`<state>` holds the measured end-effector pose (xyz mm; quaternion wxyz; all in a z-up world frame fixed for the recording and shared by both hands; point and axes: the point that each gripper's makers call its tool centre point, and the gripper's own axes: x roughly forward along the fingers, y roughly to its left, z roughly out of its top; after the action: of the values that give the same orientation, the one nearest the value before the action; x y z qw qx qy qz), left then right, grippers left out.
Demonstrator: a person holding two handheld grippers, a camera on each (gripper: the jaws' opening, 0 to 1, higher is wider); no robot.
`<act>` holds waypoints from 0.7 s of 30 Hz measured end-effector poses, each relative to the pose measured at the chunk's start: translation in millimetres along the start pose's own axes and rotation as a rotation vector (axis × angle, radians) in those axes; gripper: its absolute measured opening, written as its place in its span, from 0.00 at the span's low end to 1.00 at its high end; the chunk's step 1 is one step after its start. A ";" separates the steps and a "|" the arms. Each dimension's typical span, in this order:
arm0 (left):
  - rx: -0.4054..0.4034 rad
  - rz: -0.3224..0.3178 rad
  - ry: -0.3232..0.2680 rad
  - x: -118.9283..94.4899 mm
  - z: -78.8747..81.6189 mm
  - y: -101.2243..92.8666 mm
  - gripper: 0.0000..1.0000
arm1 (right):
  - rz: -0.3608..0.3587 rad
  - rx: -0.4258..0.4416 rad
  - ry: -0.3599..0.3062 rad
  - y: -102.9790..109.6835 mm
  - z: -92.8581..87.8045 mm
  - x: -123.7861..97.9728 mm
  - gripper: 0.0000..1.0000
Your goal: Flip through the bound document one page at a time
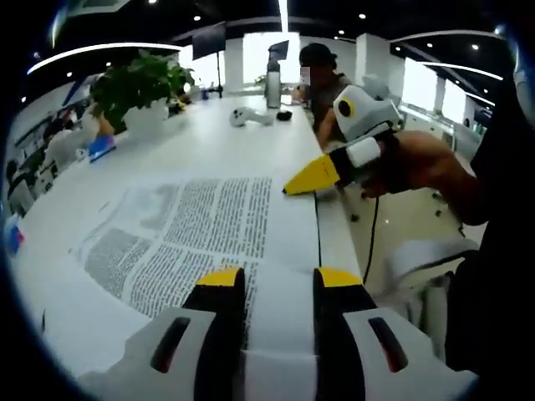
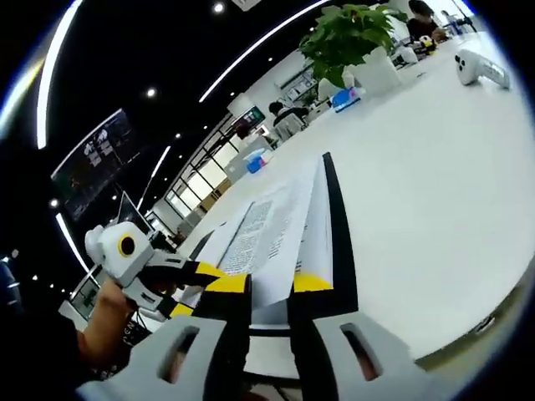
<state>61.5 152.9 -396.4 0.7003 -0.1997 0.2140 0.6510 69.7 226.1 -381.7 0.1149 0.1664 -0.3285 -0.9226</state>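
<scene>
In the left gripper view, the left gripper (image 1: 279, 280) is reaching in from the bottom with its yellow-tipped fingers (image 1: 219, 280) standing a little apart, straddling the near edge of a page of the bound document (image 1: 196, 230); whether they are actually gripping the paper cannot be told. The document is lying open and flat on the long white counter (image 1: 209, 138), its pages covered in dense columns of print, its black spine edge running along the right. The right gripper (image 1: 311, 176), held in a hand (image 1: 418, 163), is pointing its yellow tips, which look pressed together, at the document's far right corner. A potted plant (image 1: 138, 88) is standing on the counter, and a person in a cap (image 1: 322, 79) is sitting at the far end of the open office. In the right gripper view, the right gripper (image 2: 267, 288) is showing its fingers (image 2: 227, 286) slightly spread around a lifted white page near the black spine of the document (image 2: 280, 225). The left gripper (image 2: 196, 276) is coming in from the left, touching the document's edge.
</scene>
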 end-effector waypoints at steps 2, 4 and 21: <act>0.003 0.005 -0.005 0.1 -0.2 0.0 0.35 | -0.015 -0.021 0.001 -1.2 -1.9 0.5 0.13; 0.001 0.009 -0.014 -0.1 -0.3 0.0 0.35 | -0.029 -0.060 0.018 -3.5 -7.2 0.6 0.05; 0.003 0.028 -0.044 0.1 0.2 0.8 0.35 | -0.143 -0.244 0.048 -5.7 -12.2 2.1 0.01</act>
<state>60.8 153.1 -396.2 0.6960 -0.1814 0.2022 0.6647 71.9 222.8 -394.7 0.0764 0.1963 -0.1984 -0.9572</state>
